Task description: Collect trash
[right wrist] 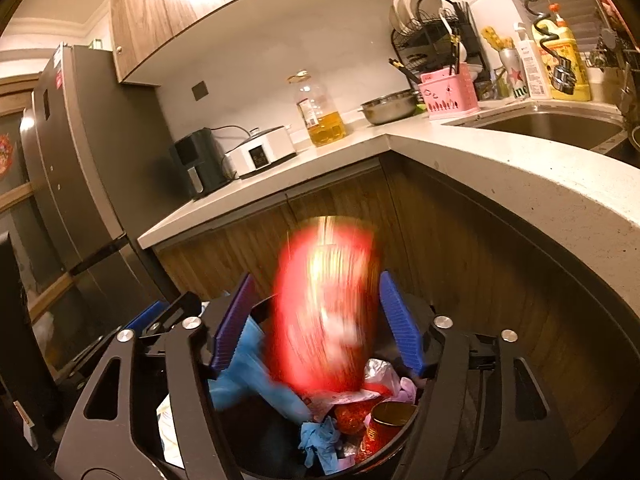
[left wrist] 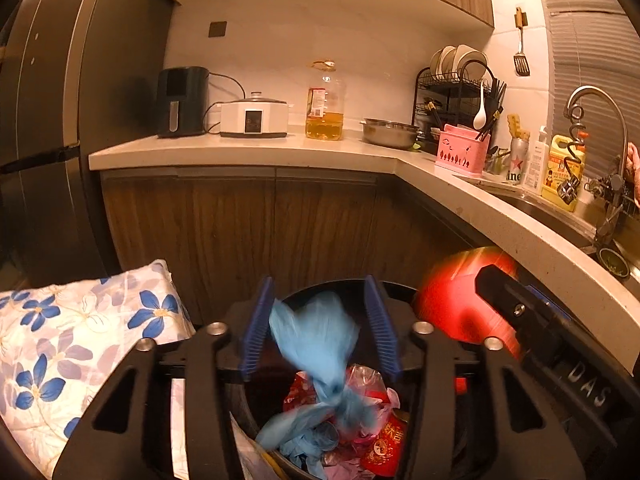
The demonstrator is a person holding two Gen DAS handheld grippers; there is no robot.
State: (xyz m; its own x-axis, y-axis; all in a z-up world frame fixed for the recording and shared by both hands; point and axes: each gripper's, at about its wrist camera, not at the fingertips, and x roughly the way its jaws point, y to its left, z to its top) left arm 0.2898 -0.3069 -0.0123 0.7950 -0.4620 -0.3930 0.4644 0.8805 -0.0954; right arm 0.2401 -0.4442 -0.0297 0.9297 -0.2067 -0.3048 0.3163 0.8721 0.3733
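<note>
Trash, a crumpled pale-blue plastic bag (left wrist: pixel 320 344), hangs blurred between the blue ribbed pads of the left gripper (left wrist: pixel 322 320), which stand apart from it, jaws parted; a blurred red cylindrical can (right wrist: pixel 326 312) sits between the wide-spread pads of the right gripper (right wrist: pixel 318 320), neither pad pressing it; both lie directly over the round black bin (right wrist: pixel 424 400), near, which holds red wrappers, blue gloves and another red can; left of it lies a blue-flowered white cushion (left wrist: pixel 68 344); beyond runs the pale stone countertop (left wrist: pixel 248 152) with a yellow oil bottle (left wrist: pixel 325 104).
</note>
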